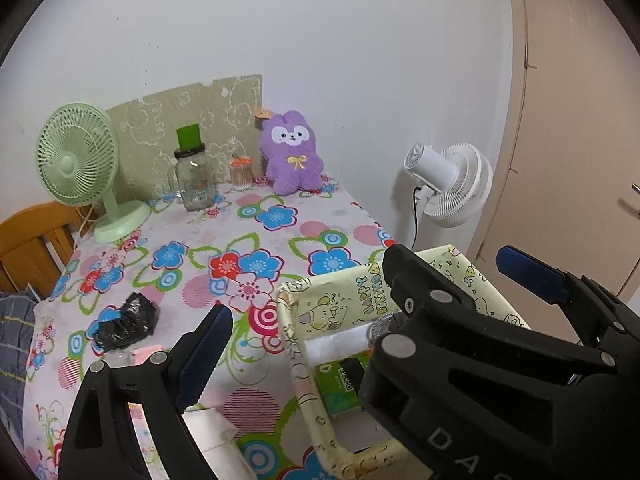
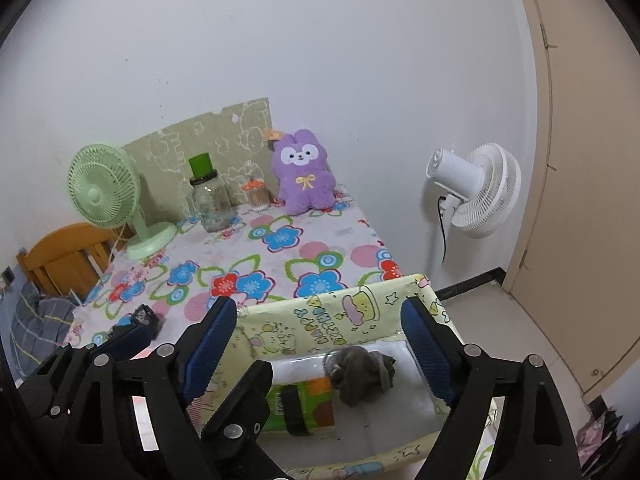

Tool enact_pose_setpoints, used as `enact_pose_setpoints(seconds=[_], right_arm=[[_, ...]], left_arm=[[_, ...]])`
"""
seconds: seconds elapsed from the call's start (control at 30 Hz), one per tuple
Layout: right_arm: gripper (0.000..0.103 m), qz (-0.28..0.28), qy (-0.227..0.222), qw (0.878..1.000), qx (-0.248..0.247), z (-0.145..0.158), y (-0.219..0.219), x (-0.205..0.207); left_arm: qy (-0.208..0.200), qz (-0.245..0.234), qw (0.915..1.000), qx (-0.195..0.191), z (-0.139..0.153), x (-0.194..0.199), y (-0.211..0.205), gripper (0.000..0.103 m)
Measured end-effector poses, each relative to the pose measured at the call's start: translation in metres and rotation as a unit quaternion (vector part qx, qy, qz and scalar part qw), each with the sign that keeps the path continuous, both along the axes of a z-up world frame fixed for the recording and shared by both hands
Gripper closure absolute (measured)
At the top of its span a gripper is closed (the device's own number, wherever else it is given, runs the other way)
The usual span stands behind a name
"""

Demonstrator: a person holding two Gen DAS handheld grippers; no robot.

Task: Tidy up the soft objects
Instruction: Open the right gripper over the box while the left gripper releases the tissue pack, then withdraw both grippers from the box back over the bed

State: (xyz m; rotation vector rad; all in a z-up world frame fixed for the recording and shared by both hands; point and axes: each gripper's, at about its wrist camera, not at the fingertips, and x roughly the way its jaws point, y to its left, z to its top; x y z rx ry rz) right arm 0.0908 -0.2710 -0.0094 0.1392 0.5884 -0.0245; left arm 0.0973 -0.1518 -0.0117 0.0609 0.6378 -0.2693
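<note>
Floral tablecloth [image 2: 280, 264]; crumpled grey sock [image 2: 360, 372] inside yellow box [image 2: 332, 320].

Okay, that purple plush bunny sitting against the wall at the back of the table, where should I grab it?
Grip the purple plush bunny across its torso, below the bow, coming straight from the front. It sits upright facing you with its back to the wall, and its waist looks narrower than its head.

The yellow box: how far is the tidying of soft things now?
Done: a grey sock bundle lies inside the yellow box, beside a green packet. In hand: nothing; the right gripper stands open above the box and the left gripper is open too. Left: the black bundle on the floral cloth, and perhaps the purple plush by the wall.
</note>
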Motion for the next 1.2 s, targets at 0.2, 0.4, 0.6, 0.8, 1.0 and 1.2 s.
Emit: enact_pose_setpoints(seconds=[0.2, 0.4, 0.6, 0.8, 1.0, 1.2], right_arm=[[0.013, 0.005, -0.016, 1.000, -0.005, 0.011, 0.012, -0.013], [0.010, 0.011, -0.026, 1.000, -0.006, 0.020, 0.024, -0.023], [0.009, 0.015, -0.033, 0.999, -0.009, 0.025, 0.036, -0.032], [0.008, 0.018, -0.037, 0.999, -0.013, 0.028, 0.051, -0.040], [0.007, 0.028, -0.038, 0.999, -0.018, 0.029, 0.069, -0.047], [0.007, 0.039, -0.041, 0.998, -0.027, 0.026, 0.088, -0.052]], left_arm=[[-0.013, 0.008, 0.9999, -0.001, 0.009, -0.011, 0.013, 0.004], [-0.026, 0.013, 0.9996, -0.004, 0.016, -0.021, 0.025, 0.004], [-0.035, 0.017, 0.9992, -0.007, 0.020, -0.033, 0.037, 0.004], [-0.042, 0.021, 0.9988, -0.012, 0.022, -0.042, 0.052, 0.004], [-0.051, 0.029, 0.9982, -0.015, 0.022, -0.050, 0.070, 0.004], [-0.059, 0.041, 0.9973, -0.013, 0.018, -0.056, 0.087, 0.004]])
